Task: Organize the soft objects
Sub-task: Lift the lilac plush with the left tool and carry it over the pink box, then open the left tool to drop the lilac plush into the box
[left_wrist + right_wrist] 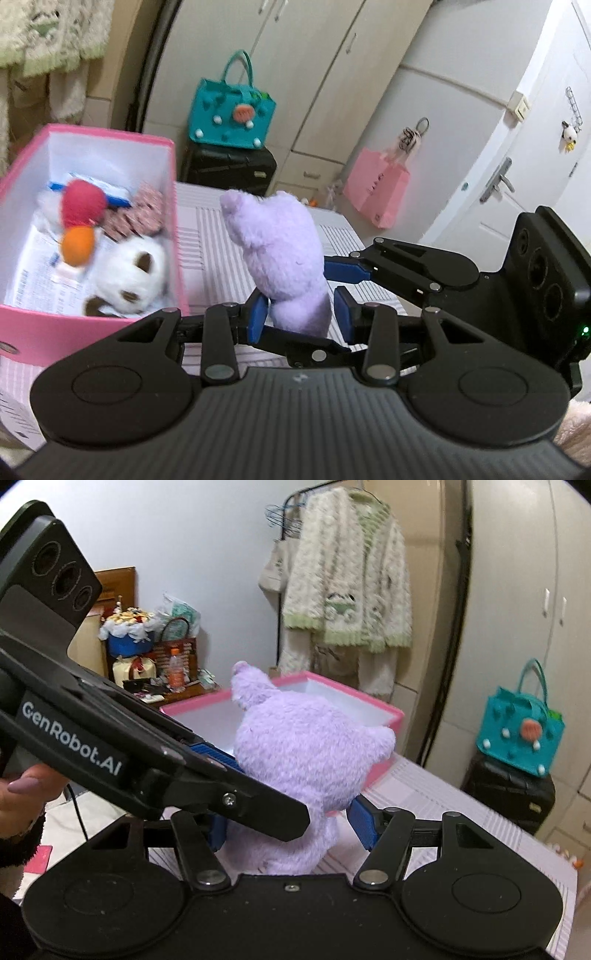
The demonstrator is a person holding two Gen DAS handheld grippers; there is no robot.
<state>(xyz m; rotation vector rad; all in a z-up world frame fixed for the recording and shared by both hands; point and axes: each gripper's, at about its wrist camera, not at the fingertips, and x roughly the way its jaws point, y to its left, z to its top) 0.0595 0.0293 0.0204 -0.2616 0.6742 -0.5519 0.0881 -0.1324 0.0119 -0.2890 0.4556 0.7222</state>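
**Purple plush held by both grippers beside the pink box**

Striped cloth covers the counter (210, 236); a pink box (110, 328) stands on it, holding a white plush (129, 273) and a red-and-orange toy (79, 221); the purple plush (280, 254) hangs just right of the box, upright; left gripper (301, 314) has its jaws pinching the plush low down; right gripper (291, 827) has its jaws wider, pressing the plush's body; a teal bag (231, 110) sits on a black case behind.
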